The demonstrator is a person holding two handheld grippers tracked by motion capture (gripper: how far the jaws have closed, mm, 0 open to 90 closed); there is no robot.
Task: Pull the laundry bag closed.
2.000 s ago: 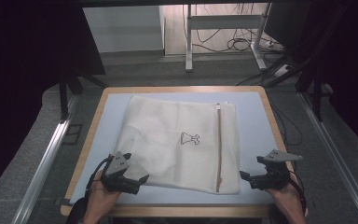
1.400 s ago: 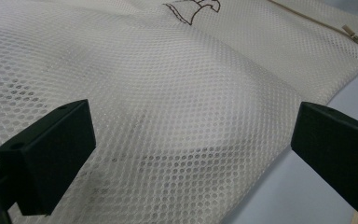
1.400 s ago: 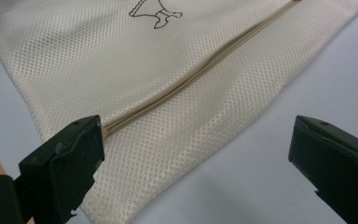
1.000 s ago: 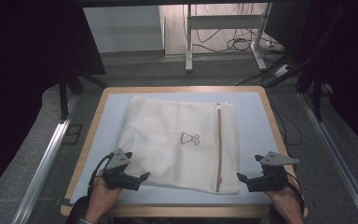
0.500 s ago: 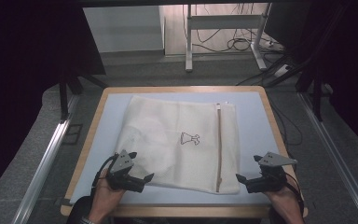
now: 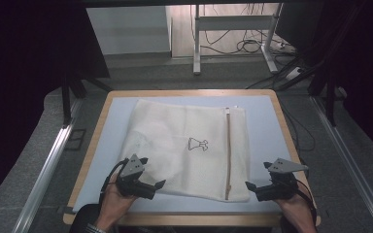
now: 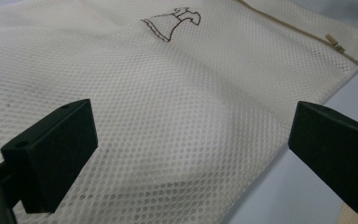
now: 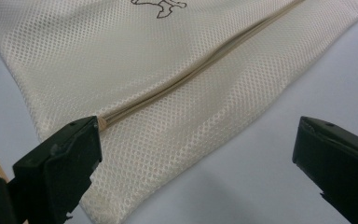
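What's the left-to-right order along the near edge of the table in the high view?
left gripper → dress print on the mesh bag → zipper → right gripper

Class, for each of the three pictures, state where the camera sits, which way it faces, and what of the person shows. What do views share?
High view: above the person's side, facing forward and down on the table; both hands, left claw and right claw.
Left gripper view: on the left claw, facing the mesh bag; jaws wide apart.
Right gripper view: on the right claw, facing the bag's zipper; jaws apart.
Shared: bag, zipper and printed dress logo.
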